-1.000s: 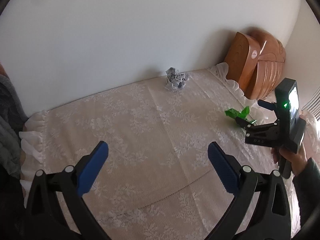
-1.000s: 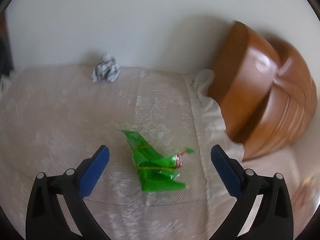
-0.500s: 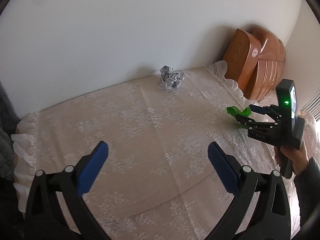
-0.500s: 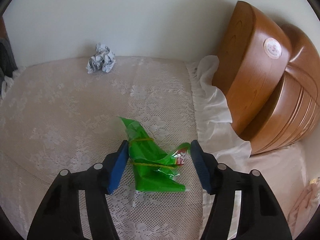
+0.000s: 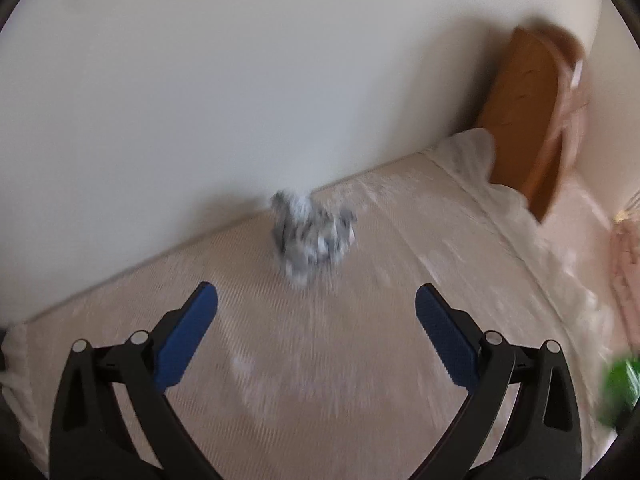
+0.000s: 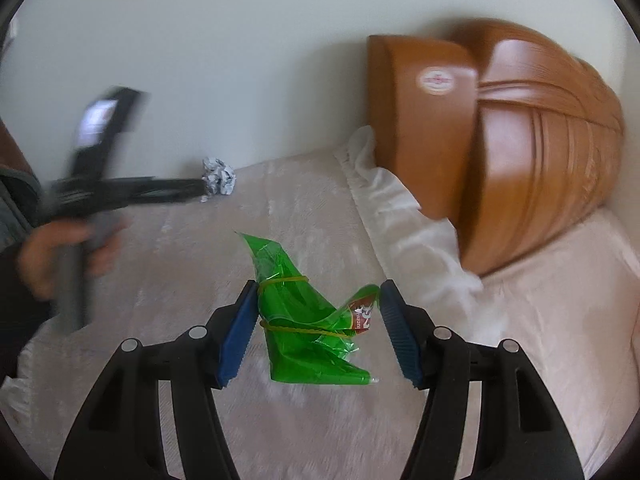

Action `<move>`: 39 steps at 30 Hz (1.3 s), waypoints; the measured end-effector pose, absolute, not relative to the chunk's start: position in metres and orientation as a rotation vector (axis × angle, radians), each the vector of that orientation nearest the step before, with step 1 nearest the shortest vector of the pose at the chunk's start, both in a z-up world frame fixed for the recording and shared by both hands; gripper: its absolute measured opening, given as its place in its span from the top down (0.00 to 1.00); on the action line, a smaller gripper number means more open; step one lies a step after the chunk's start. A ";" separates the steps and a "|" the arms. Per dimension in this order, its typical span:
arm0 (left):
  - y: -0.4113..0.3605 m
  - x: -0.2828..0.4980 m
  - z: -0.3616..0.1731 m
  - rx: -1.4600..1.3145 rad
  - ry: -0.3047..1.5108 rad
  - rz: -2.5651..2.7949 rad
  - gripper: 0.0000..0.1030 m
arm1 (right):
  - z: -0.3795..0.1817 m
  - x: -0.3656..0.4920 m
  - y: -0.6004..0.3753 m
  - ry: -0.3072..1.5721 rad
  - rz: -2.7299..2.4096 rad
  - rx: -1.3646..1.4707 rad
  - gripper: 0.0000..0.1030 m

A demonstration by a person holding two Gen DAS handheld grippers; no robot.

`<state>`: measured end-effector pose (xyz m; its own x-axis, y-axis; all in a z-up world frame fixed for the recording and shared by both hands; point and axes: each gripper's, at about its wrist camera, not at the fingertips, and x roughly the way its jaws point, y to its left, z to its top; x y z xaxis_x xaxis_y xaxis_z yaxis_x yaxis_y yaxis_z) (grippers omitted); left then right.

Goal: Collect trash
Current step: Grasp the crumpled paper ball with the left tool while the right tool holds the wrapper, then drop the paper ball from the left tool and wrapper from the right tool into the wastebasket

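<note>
1. The bed, under a lace cover, fills the scene, with its wooden headboard at the far right.
2. The left gripper has its jaws wide apart, pointed at the crumpled paper ball lying by the far wall.
3. The right gripper has its jaws partly closed around the green plastic wrapper; the left pad touches it.
</note>
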<state>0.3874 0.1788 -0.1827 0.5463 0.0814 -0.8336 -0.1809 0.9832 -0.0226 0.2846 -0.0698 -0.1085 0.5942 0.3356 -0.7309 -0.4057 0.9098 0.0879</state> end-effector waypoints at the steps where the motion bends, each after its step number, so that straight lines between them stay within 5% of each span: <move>1: 0.178 0.399 -0.190 -0.102 0.989 0.175 0.09 | -0.107 0.277 -0.073 0.832 0.421 -0.080 0.40; 6: 0.177 0.432 -0.214 -0.130 1.025 0.220 0.22 | -0.111 0.242 -0.097 0.869 0.359 -0.024 0.40; 11: 0.176 0.450 -0.225 -0.107 1.043 0.246 0.56 | -0.115 0.227 -0.109 0.895 0.319 0.002 0.40; 13: 0.180 0.453 -0.225 -0.116 1.052 0.250 0.59 | -0.114 0.225 -0.111 0.893 0.308 0.000 0.40; 23: 0.174 0.393 -0.177 -0.136 1.005 0.157 0.60 | -0.103 0.217 -0.098 0.856 0.355 0.002 0.40; 39: 0.040 0.127 -0.072 -0.128 0.956 -0.038 0.59 | -0.070 0.054 -0.177 0.806 0.360 0.033 0.40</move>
<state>0.1268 0.0398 -0.0720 0.5771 -0.0884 -0.8119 -0.0244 0.9918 -0.1253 0.0544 -0.1770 -0.0704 0.6347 0.3275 -0.6999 -0.3022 0.9388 0.1652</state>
